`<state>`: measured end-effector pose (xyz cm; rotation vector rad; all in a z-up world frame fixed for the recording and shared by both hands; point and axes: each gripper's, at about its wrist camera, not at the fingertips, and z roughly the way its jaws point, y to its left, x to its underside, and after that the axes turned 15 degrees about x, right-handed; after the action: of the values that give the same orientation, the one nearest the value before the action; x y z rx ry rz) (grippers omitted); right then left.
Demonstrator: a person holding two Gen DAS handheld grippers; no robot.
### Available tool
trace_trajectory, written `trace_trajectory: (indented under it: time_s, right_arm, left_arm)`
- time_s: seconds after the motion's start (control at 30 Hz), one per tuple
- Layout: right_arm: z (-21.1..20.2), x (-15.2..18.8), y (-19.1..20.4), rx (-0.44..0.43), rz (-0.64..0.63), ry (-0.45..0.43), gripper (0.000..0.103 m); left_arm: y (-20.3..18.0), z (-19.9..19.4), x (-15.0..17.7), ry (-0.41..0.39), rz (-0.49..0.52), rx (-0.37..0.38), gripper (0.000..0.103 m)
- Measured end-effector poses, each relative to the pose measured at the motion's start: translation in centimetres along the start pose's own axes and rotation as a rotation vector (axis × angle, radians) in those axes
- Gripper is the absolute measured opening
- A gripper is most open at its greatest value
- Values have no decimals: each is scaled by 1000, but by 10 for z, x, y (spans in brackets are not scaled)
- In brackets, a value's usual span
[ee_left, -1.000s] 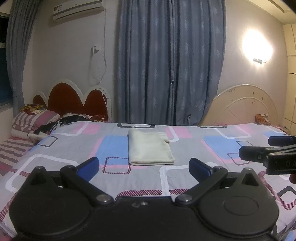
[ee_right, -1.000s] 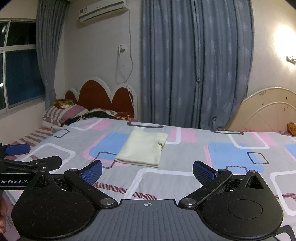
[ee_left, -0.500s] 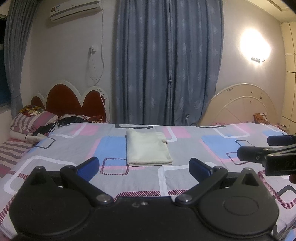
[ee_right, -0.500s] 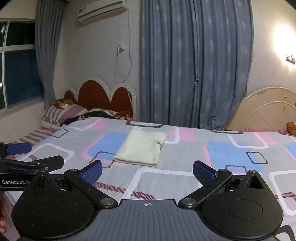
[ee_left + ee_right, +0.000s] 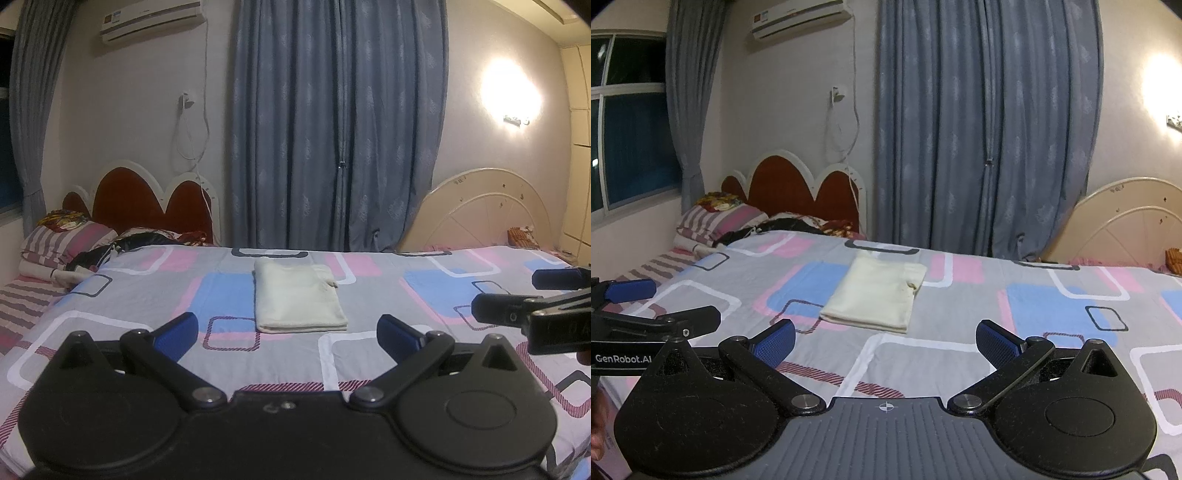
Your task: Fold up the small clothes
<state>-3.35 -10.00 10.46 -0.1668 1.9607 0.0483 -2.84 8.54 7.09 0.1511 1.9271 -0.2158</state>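
Above the near edge of the bed (image 5: 369, 295), the left gripper (image 5: 287, 329) hangs with its 2 blue-padded fingers spread wide, holding nothing. Just beside it, the right gripper (image 5: 885, 340) is likewise wide apart and holds nothing. Ahead of both, well apart from their tips, a folded cream garment (image 5: 298, 300) lies flat on the patterned bedsheet, near the middle of the bed. Beyond it are striped pillows (image 5: 716, 221), a red headboard (image 5: 147, 199) and grey-blue curtains (image 5: 332, 125).
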Motion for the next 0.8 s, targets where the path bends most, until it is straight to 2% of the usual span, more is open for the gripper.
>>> trace_trajectory:
  time_s: [0.8]
  right_arm:
    - [5,0,-3,-8,-7,-3,103]
  left_arm:
    - [-3,1,0,-10,1,3,103]
